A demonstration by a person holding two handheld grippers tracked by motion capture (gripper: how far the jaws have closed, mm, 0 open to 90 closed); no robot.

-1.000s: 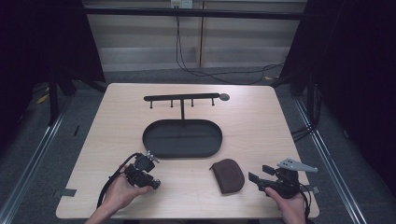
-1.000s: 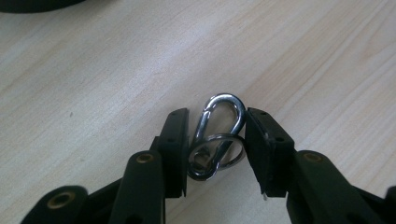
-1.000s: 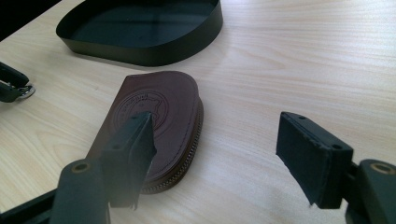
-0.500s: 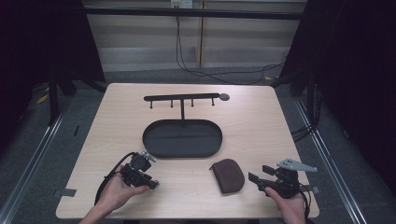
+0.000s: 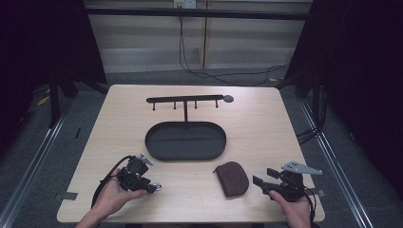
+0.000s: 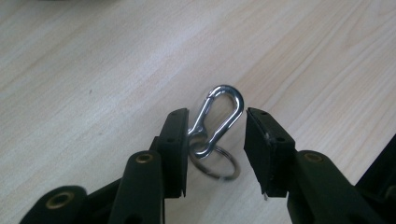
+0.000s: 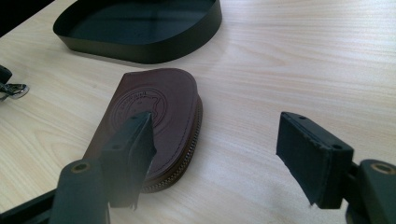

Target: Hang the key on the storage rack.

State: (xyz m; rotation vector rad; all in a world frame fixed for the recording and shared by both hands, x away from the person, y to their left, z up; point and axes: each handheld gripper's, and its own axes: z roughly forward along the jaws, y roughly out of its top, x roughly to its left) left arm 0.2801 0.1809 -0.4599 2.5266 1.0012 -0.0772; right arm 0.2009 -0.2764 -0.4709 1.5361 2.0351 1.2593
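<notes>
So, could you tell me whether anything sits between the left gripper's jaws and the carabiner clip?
Nothing visible does. The left gripper has its jaws open around the carabiner clip on the bare table; one jaw looks to touch it.

Looks like a lab recording booth: pale wooden tabletop (image 5: 266, 128) fenced by black curtains (image 5: 361, 61) at 9 and 3 o'clock, loose cables (image 5: 228, 78) across grey floor (image 5: 43, 156) at 12.
</notes>
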